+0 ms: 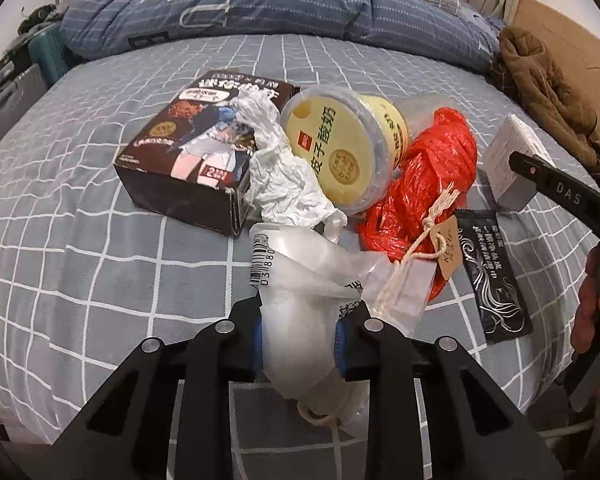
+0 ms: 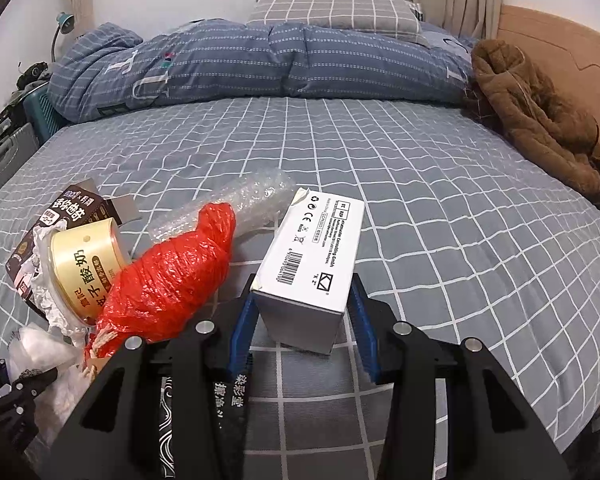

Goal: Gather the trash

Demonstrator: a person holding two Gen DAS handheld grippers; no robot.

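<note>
Trash: left fingers pinch a clear plastic bag; right fingers straddle a white box, apart.

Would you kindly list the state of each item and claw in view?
Left claw: shut on clear plastic bag.
Right claw: open, astride white box.
Yogurt tub: on its side.
Red bag: bunched.
Dark carton: flap open.

Yogurt tub between snack box and knotted bag, on bed
</note>
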